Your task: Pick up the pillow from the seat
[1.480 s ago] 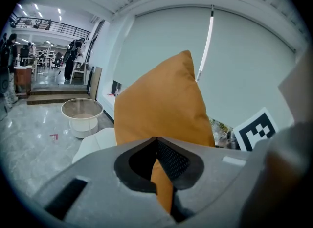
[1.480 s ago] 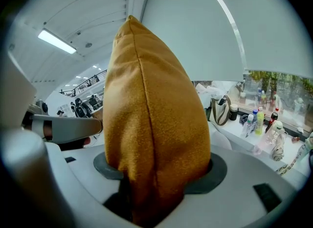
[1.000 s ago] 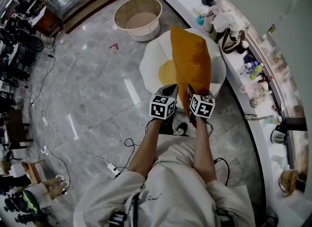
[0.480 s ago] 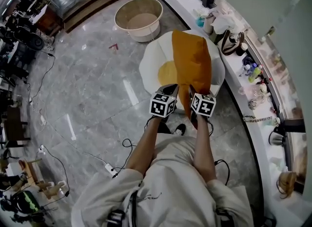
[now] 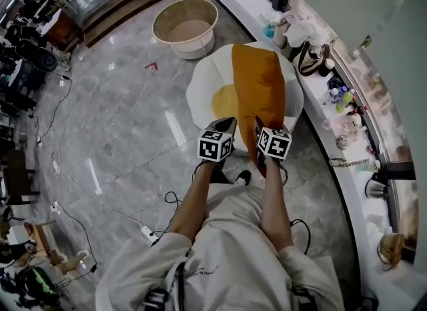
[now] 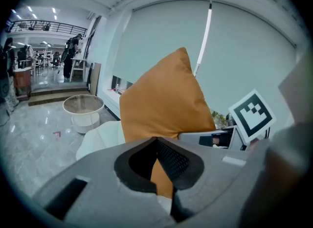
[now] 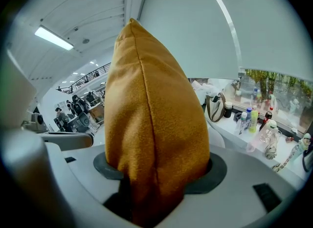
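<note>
Head view: orange pillow [image 5: 257, 93] stands on end over the white seat [image 5: 200, 83], with its near end down at the right gripper [image 5: 260, 129]. Left gripper [image 5: 229, 125] sits just beside the pillow's left edge and looks apart from it. Yellow cushion [image 5: 225, 99] lies on the seat.

Left gripper view: jaws drawn together at the tips, nothing clamped. The sliver of orange in the slit reads as the pillow beyond. Pillow's top corner is high above the seat; its bottom is hidden behind the jaws.

Right gripper view: jaws clenched on the pillow's lower end, pads pressing both faces, fabric bunched between them.

Status: grasp done, and the pillow looks lifted off the seat. Remaining, I'd say: carry it clear. Can't confirm the base is free of the seat.
</note>
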